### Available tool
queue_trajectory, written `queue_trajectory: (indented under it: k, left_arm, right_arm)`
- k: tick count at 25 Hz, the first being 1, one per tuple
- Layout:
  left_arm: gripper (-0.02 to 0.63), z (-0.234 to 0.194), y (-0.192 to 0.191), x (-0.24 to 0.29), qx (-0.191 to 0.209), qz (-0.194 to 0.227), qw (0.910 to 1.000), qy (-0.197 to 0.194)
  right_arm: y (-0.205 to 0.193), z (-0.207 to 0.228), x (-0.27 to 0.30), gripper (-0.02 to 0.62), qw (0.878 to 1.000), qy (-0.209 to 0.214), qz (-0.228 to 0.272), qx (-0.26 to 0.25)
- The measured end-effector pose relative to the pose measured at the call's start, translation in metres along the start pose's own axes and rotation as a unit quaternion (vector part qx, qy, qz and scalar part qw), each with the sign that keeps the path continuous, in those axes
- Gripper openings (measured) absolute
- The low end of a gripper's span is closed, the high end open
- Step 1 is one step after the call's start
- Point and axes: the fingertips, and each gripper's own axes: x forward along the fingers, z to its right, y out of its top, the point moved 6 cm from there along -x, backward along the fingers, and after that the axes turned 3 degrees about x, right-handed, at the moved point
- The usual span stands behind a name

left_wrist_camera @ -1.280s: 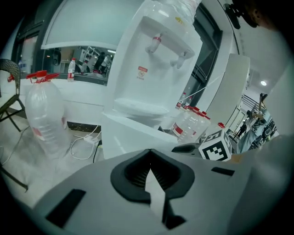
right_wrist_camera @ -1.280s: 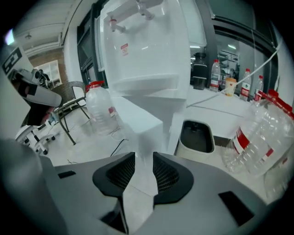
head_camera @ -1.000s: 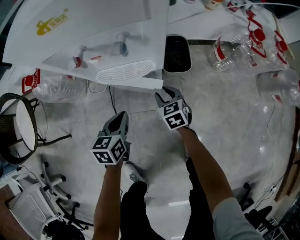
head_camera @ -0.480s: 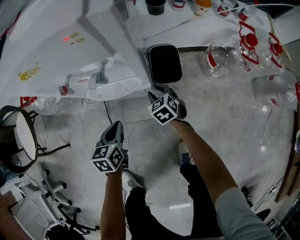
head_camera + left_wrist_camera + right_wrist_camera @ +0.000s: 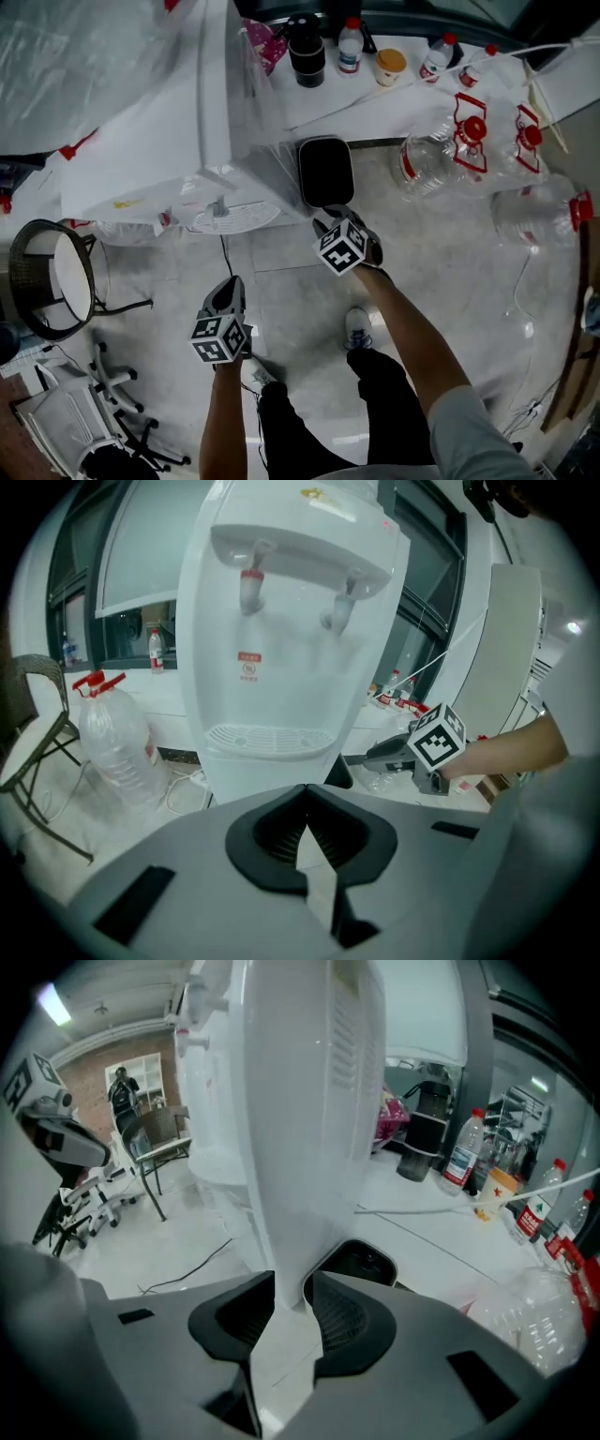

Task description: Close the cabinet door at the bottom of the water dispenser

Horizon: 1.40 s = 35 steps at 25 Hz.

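The white water dispenser (image 5: 141,159) stands at the upper left, its taps and drip tray facing me (image 5: 291,621). My right gripper (image 5: 330,214) reaches its lower right corner, beside the black bin. In the right gripper view a thin white panel, the cabinet door's edge (image 5: 286,1241), runs down between the pads, and the right gripper (image 5: 291,1283) is shut on it. The left gripper view shows that right gripper (image 5: 349,758) touching the dispenser's bottom right edge. My left gripper (image 5: 232,281) hangs apart in front of the dispenser, its jaws (image 5: 305,794) shut on nothing. The cabinet front is hidden behind it.
A black bin (image 5: 325,173) stands right of the dispenser. Large clear water bottles (image 5: 441,155) lie on the floor to the right, and another one (image 5: 117,747) stands left of the dispenser. A wicker chair (image 5: 52,281) and an office chair base (image 5: 103,394) are on the left. A cable (image 5: 225,253) crosses the floor.
Both grippers have lifted a little, and the right one stays at the dispenser's bottom corner. The head view has swung up, so the counter behind now shows.
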Motion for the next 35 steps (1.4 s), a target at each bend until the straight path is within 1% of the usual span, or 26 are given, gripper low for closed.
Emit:
queue_trajectory:
  k: [2,3,6,8,10,12,14,16,18,21,25,28,30,32,35]
  left_arm:
    - [0.017,0.009,0.023,-0.022,0.008,0.007,0.9999,0.006]
    - [0.017,0.014,0.035,-0.035,0.010,0.011,0.9998,0.011]
    - [0.017,0.026,0.071,-0.077,0.009,0.032,0.9989,0.032]
    - [0.017,0.037,0.093,-0.108,0.010,0.048,0.9978,0.045]
    - [0.017,0.049,0.118,-0.140,0.032,0.062,0.9961,0.054]
    - [0.017,0.057,0.145,-0.173,0.066,0.076,0.9930,0.062]
    - [0.017,0.062,0.168,-0.211,0.085,0.087,0.9902,0.069]
    - [0.017,0.064,0.192,-0.248,0.090,0.101,0.9879,0.075]
    - [0.017,0.063,0.215,-0.281,0.096,0.122,0.9842,0.084]
    - [0.017,0.059,0.253,-0.323,0.123,0.158,0.9753,0.095]
    - [0.017,0.061,0.298,-0.381,0.162,0.203,0.9602,0.103]
    - [0.017,0.067,0.335,-0.419,0.195,0.247,0.9448,0.092]
    - [0.017,0.070,0.354,-0.441,0.209,0.268,0.9371,0.079]
    - [0.017,0.071,0.371,-0.462,0.218,0.285,0.9308,0.069]
    - [0.017,0.076,0.387,-0.490,0.234,0.311,0.9192,0.059]
  right_arm:
    - [0.010,0.010,-0.036,0.149,1.000,0.013,0.000,0.020]
    - [0.018,0.015,-0.056,0.134,1.000,0.019,0.004,0.025]
    - [0.049,0.028,-0.114,0.053,0.999,0.025,0.025,0.031]
    - [0.069,0.035,-0.152,0.031,0.998,0.027,0.042,0.047]
    - [0.095,0.044,-0.198,0.029,0.994,0.030,0.071,0.073]
    - [0.125,0.050,-0.250,0.029,0.988,0.033,0.111,0.101]
    - [0.152,0.046,-0.303,0.029,0.984,0.031,0.142,0.105]
    - [0.176,0.035,-0.351,0.029,0.984,0.017,0.161,0.077]
    - [0.199,0.022,-0.394,0.029,0.985,-0.002,0.171,0.033]
    - [0.240,0.001,-0.447,0.029,0.980,-0.019,0.196,-0.021]
    - [0.289,-0.032,-0.513,0.029,0.967,-0.028,0.245,-0.066]
    - [0.322,-0.051,-0.562,0.029,0.950,-0.058,0.296,-0.082]
    - [0.339,-0.067,-0.588,0.029,0.939,-0.066,0.325,-0.089]
    - [0.354,-0.083,-0.607,0.029,0.932,-0.068,0.343,-0.099]
    - [0.367,-0.105,-0.627,0.028,0.925,-0.076,0.352,-0.118]
